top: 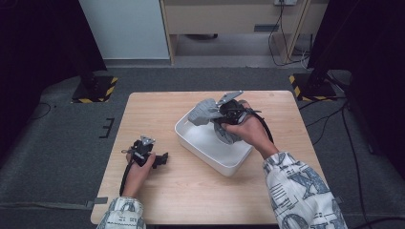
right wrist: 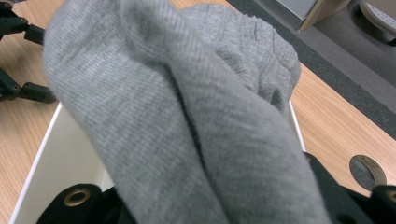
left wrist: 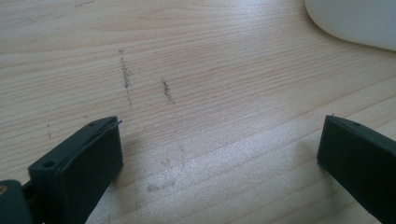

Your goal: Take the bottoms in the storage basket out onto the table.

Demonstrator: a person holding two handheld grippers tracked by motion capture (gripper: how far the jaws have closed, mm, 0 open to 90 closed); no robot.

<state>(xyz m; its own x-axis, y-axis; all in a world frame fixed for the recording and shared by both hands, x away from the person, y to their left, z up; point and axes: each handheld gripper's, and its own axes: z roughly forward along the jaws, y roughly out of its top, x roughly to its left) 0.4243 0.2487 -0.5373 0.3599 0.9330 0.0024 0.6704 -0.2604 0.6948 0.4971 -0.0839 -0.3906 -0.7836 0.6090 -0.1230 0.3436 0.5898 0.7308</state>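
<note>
The grey cloth [right wrist: 187, 116] is covering most of my right gripper view, so I am seeing just the bases of that tool's jaws at the bottom edge, and the pads themselves are hidden under the fabric. In the high view my right hand [top: 248, 129] is blocking part of the right gripper [top: 228, 110] too. The cloth is bunching between those jaws, which are pinching it, and it is hanging above the white tub [top: 191, 136], draping toward its inside. My left gripper [top: 160, 159] is resting low over the wooden table [top: 191, 191], well apart from the cloth, its jaws standing spread with nothing between them. The left gripper view is catching faint grey scuff marks [left wrist: 126, 74] on the wood and one corner of the tub, while the high view is showing the whole tub.
</note>
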